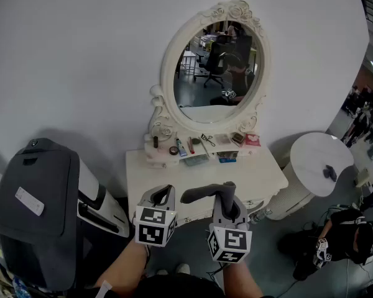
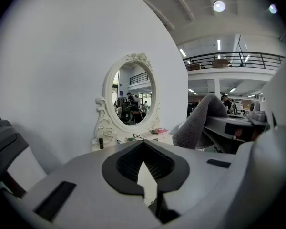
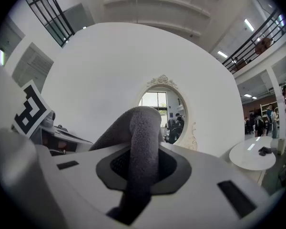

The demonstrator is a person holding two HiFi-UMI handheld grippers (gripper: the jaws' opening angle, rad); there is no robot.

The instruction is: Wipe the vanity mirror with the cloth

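The oval vanity mirror (image 1: 214, 67) in its white ornate frame hangs on the wall above a white vanity table (image 1: 267, 174). It also shows in the left gripper view as the mirror (image 2: 132, 97) and, partly hidden by the cloth, in the right gripper view as the mirror (image 3: 174, 116). My right gripper (image 1: 227, 190) (image 3: 142, 149) is shut on a grey cloth (image 1: 199, 194) (image 3: 143, 128) that drapes over its jaws toward the left. My left gripper (image 1: 164, 195) (image 2: 143, 144) is shut with nothing in it. Both hover over the table's front edge, well short of the mirror. The cloth (image 2: 200, 123) appears at the left gripper's right.
Small toiletries and a pink box (image 1: 253, 139) line the shelf under the mirror. A dark grey chair-like object (image 1: 40, 210) stands left of the table. A round white side table (image 1: 323, 160) (image 3: 252, 156) is at the right, and a person (image 1: 345, 241) sits on the floor beside it.
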